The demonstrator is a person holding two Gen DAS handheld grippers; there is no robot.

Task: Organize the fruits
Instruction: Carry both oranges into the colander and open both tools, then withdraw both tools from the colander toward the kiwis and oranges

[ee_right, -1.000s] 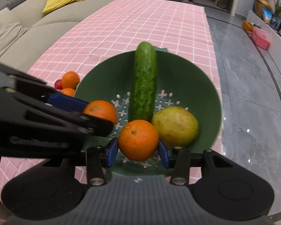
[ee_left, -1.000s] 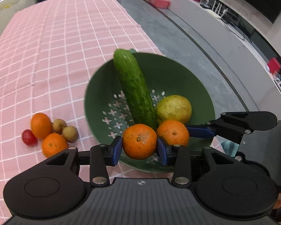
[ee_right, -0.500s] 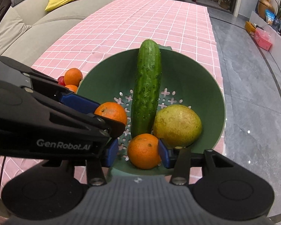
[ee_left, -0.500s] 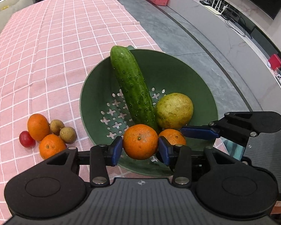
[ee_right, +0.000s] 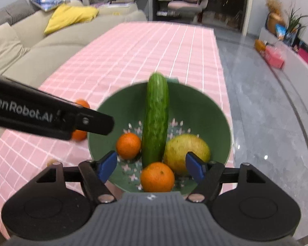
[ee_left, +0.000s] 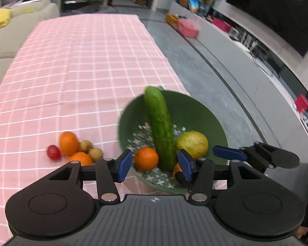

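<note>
With both oranges dropped in bowl (ee_left: 205, 110):
Left gripper (ee_left: 155, 165): just spread, empty.
Right gripper (ee_right: 152, 167): just spread, empty.
Loose fruit cluster (ee_left: 71, 147): lower left, nearer left gripper.

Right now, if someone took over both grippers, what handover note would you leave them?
Left gripper: jaws just opened, nothing held.
Right gripper: jaws just opened, nothing held.
In the green bowl: cucumber, pear, two oranges.
Left on the cloth: two oranges, a red fruit, two small brown fruits.
Next, probably: move those into the bowl.
</note>
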